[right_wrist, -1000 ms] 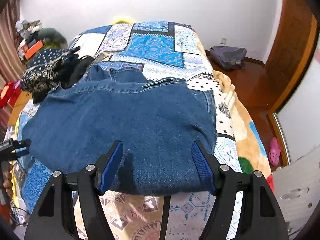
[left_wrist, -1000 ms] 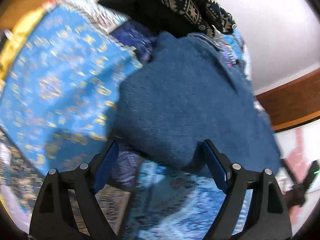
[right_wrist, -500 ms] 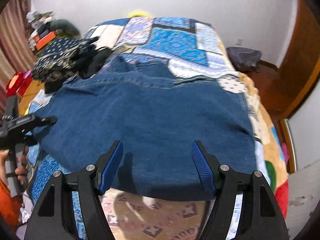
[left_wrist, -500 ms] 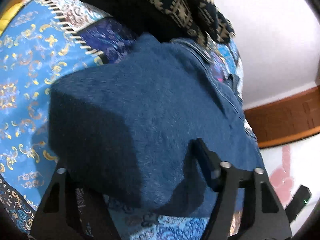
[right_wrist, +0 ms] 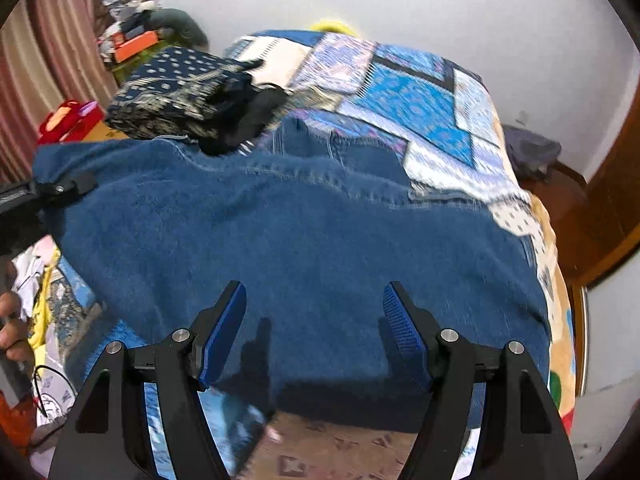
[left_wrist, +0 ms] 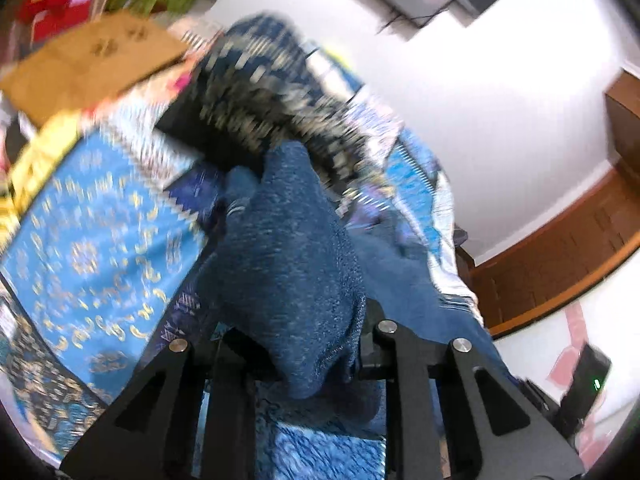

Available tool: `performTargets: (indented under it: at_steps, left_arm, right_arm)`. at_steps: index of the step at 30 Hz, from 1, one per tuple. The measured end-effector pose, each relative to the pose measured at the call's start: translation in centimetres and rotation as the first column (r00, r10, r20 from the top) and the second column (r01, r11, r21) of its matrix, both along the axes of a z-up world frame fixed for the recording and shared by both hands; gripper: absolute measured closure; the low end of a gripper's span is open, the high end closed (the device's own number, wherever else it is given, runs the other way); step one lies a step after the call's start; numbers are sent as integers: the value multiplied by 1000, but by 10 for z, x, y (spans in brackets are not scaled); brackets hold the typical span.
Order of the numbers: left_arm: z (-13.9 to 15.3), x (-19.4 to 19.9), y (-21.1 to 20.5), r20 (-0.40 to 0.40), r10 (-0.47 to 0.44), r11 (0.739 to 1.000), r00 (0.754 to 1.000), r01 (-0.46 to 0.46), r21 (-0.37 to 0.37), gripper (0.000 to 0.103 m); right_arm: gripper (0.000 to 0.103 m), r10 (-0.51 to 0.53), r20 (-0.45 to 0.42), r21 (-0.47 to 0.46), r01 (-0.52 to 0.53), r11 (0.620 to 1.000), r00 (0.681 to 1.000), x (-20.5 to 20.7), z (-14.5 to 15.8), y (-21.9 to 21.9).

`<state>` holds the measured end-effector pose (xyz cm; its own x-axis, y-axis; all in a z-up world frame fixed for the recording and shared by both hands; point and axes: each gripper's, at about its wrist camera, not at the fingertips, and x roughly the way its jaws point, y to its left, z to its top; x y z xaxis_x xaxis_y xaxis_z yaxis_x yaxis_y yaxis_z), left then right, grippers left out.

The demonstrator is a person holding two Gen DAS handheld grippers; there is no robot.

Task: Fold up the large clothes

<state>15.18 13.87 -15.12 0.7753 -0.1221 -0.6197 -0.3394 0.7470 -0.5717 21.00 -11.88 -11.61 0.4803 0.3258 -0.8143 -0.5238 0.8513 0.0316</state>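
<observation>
The left gripper point(left_wrist: 292, 344) is angled downward over the bed, and its jaws have just been closing, so a bunched corner of the denim garment point(left_wrist: 296, 264) is now pinched between them and pulled up into a ridge. In the right wrist view the same gripper point(right_wrist: 60, 190) is seen at the far left edge, clamped on that raised corner, with part of a hand point(right_wrist: 14, 332) caught lower down at the frame's border.

The right gripper point(right_wrist: 314, 332) is tipped steeply down above the near edge of the denim garment point(right_wrist: 304, 248), jaws held fairly wide with nothing gripped; only cloth is seen in the gap below them.

The garment itself is spread flat across the patchwork bedspread point(right_wrist: 416, 96), with a dark patterned pile of clothes point(right_wrist: 180, 92) touching its far left corner.

The left view is pretty smeared, tbh. The left gripper's pads are hidden under the denim, and the patterned pile point(left_wrist: 272, 100) is reduced to streaks. A cardboard sheet point(left_wrist: 92, 64) is cut off at the upper left.
</observation>
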Motion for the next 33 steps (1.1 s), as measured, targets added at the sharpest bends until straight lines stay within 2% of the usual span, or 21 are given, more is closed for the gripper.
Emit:
performTargets:
  at_steps: [4,7,8,11,14,15,19,21,24,26,28,29,30,33]
  left_arm:
    - [48,-26,-11,74,-25,993,997,16,119,82]
    - [82,-35,-11,127,-22,988,992,2,155,83]
    - [92,-38,-11,142,-16,984,990,-10,178,83]
    - [111,-42,-16,157,-17,966,987,-24,257,83]
    - [115,-36,-31,136,-36,939,990,-13,345,83]
    - [114,-29,-37,128,-45,932,991,-5,362,83]
    - [110,-7,-66,117,-103,902,988,43,430,83]
    - [109,7,-84,119,-151,891,981,83,447,83]
    - [105,27,-110,112,-226,882,968,154,445,83]
    - [101,39,-134,99,-282,872,954,212,441,83]
    - [93,51,-160,82,-342,851,936,272,449,83]
    - [86,57,-179,65,-383,827,922,310,468,83]
    - [76,63,-199,34,-432,792,901,362,491,83]
    - [37,75,-242,-90,-539,708,837,509,490,83]
  right_arm:
    - [36,61,-25,44,-59,997,998,-1,1,26]
    - [35,119,-110,94,-109,990,987,-4,-12,54]
    - [35,151,-161,122,-132,984,975,-6,-22,68]
    - [33,191,-234,208,-143,968,953,-14,-43,94]
    - [33,246,-362,276,-149,950,899,-15,-69,117]
    - [33,250,-374,284,-146,948,893,-14,-73,120]
    - [33,262,-357,272,-169,947,897,-13,-65,107]
    - [33,245,-321,272,-159,949,915,-12,-54,84]
    - [33,141,-235,238,-84,968,962,-10,-36,35]
    - [32,47,-189,210,-6,978,981,-7,-28,-4]
    - [32,-46,-164,191,77,979,985,-6,-23,-40]
    - [32,-93,-159,182,122,976,983,-2,-21,-56]
    - [32,-138,-155,172,164,971,978,0,-21,-68]
    - [32,-230,-148,146,251,957,962,2,-22,-99]
